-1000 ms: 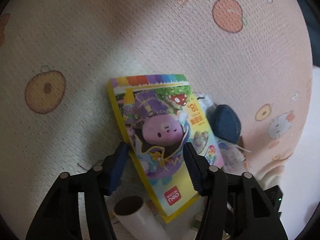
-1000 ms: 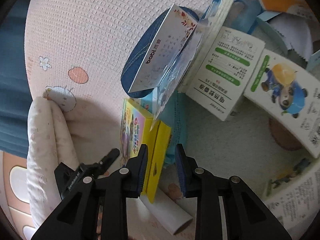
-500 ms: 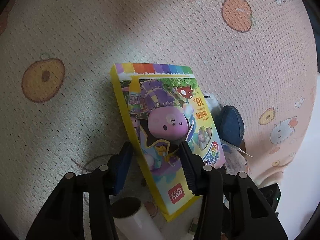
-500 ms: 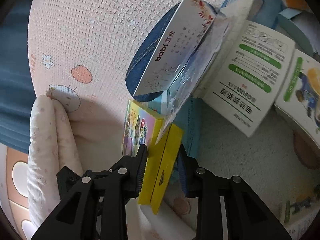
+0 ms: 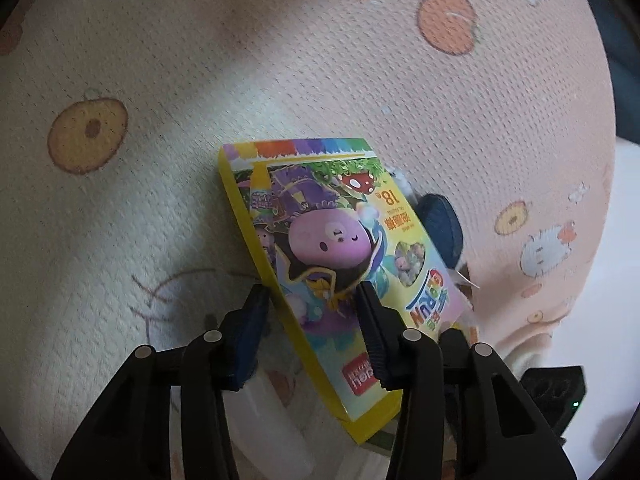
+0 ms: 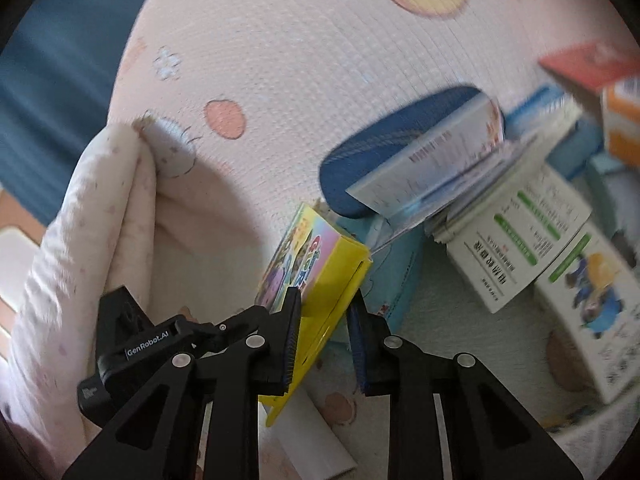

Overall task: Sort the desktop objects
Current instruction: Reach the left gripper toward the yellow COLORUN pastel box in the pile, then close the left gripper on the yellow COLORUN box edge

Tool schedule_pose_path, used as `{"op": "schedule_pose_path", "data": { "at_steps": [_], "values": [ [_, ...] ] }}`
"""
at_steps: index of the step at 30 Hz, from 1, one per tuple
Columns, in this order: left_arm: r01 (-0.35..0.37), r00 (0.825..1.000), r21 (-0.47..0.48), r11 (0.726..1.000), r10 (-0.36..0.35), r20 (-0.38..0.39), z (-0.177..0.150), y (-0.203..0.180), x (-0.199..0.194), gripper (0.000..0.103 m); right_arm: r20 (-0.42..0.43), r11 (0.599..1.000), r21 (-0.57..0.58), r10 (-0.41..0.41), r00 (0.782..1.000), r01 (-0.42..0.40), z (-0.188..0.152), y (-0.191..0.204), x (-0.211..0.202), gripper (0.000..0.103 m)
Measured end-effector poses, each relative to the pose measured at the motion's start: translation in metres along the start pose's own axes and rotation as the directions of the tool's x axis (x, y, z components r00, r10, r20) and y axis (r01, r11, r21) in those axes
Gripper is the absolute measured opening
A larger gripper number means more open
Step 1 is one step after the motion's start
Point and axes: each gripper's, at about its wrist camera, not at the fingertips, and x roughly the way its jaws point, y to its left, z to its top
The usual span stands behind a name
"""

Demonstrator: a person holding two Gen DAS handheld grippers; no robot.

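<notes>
A yellow crayon box (image 5: 332,256) with a pink cartoon character stands tilted on edge on the patterned mat. My left gripper (image 5: 310,300) straddles its lower part, the right finger on its front face, the left finger a little off its yellow side. In the right wrist view the same box (image 6: 320,276) sits between the fingers of my right gripper (image 6: 324,320), which closes on its narrow yellow end. The left gripper's black body (image 6: 132,344) shows at lower left there.
A white tube (image 6: 312,436) lies under the box. A dark blue oval case (image 6: 396,136), an open booklet (image 6: 436,168), leaflets (image 6: 520,236) and small boxes (image 6: 620,120) lie to the right. A folded white cloth (image 6: 88,240) is at the left.
The box has been lifted and turned more upright, and both cameras have swung. The right gripper has closed onto its yellow end. The left fingers have narrowed around it.
</notes>
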Motion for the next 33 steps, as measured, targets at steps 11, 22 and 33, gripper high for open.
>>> {"op": "schedule_pose_path", "data": {
  "at_steps": [11, 22, 33],
  "values": [
    [0.087, 0.996, 0.382, 0.920, -0.093, -0.003, -0.021, -0.100, -0.019, 0.001, -0.014, 0.980, -0.187, -0.068, 0.998, 0.064, -0.022, 0.029, -0.037, 0.009],
    [-0.026, 0.995, 0.415, 0.909, 0.065, -0.079, 0.013, -0.081, 0.002, 0.070, 0.041, 0.986, -0.018, -0.165, 0.985, 0.166, -0.008, -0.010, -0.064, 0.010],
    [-0.137, 0.989, 0.421, 0.897, 0.150, 0.003, 0.104, -0.040, 0.010, 0.070, -0.093, 0.968, 0.156, -0.183, 0.979, 0.196, -0.025, -0.037, -0.034, 0.066]
  ]
}}
